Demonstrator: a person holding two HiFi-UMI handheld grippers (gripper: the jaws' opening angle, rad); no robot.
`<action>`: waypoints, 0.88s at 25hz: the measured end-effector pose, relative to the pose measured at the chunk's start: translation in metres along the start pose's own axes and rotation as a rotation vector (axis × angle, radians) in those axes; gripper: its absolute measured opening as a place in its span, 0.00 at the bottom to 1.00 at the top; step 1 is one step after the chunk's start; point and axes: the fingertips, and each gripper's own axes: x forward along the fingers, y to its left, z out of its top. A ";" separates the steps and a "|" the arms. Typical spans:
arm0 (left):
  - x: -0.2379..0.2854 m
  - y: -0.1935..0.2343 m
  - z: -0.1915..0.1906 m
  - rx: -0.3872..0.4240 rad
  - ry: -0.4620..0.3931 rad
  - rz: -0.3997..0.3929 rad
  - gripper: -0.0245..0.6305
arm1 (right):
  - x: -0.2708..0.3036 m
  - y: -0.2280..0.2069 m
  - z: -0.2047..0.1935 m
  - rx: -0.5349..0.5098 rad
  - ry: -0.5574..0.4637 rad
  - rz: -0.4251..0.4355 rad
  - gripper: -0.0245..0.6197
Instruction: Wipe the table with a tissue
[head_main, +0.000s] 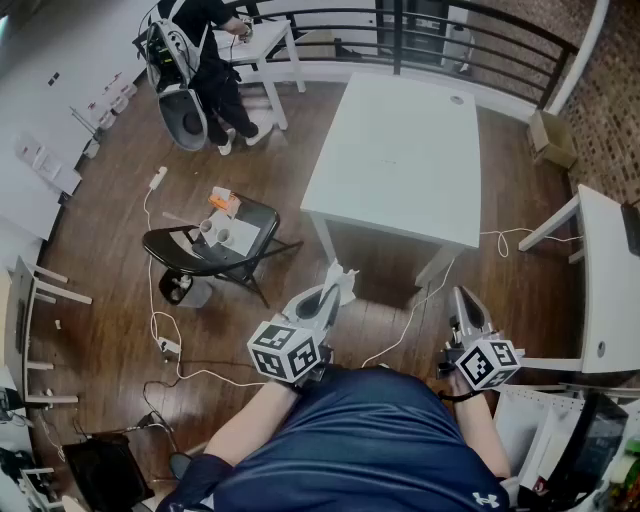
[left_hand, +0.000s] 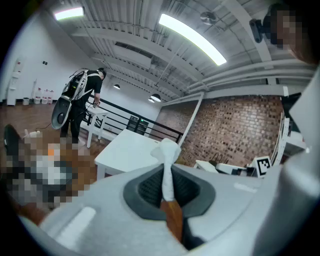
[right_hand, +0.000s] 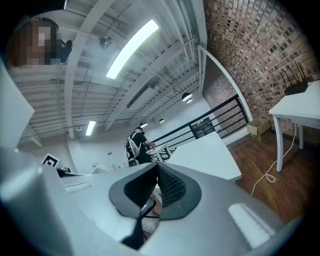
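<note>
My left gripper is shut on a white tissue, which sticks out past the jaw tips; in the left gripper view the tissue stands pinched between the two dark pads. My right gripper is shut with nothing between its jaws, and the right gripper view shows its pads pressed together. Both grippers are held near my chest, short of the white table ahead. That table's top is bare, and the table shows again beyond the tissue.
A black folding chair with cups and papers stands at left. White cables trail over the wood floor. A second white table is at right, a cardboard box beyond it. A person stands at a far desk by a black railing.
</note>
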 end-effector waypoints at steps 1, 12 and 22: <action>0.001 -0.004 -0.002 -0.001 -0.001 0.007 0.05 | -0.003 -0.004 0.001 0.001 0.001 0.003 0.05; 0.024 -0.026 -0.011 -0.001 0.004 0.056 0.05 | -0.006 -0.050 0.009 0.026 0.018 0.009 0.05; 0.085 0.013 0.002 -0.003 0.033 0.041 0.05 | 0.042 -0.080 0.013 0.008 0.030 -0.049 0.05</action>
